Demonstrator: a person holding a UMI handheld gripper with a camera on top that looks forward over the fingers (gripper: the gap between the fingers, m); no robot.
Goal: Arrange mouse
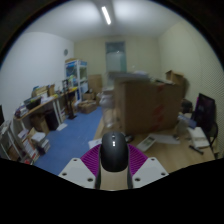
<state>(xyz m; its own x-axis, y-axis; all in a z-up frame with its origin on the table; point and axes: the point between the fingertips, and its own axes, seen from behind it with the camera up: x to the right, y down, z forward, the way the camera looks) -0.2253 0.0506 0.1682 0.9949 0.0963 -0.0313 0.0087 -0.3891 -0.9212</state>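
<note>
Fingers (114, 172) clamp a black mouse (114, 152) aloft, open blue floor (75, 130) ahead, cardboard boxes (145, 105) beyond.

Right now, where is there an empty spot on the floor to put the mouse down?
The gripper holds the mouse between its fingers. The blue floor ahead is bare, between the shelves and the big cardboard boxes. The wooden floor before the boxes looks partly free too. The shelves and the chair side are crowded.
</note>
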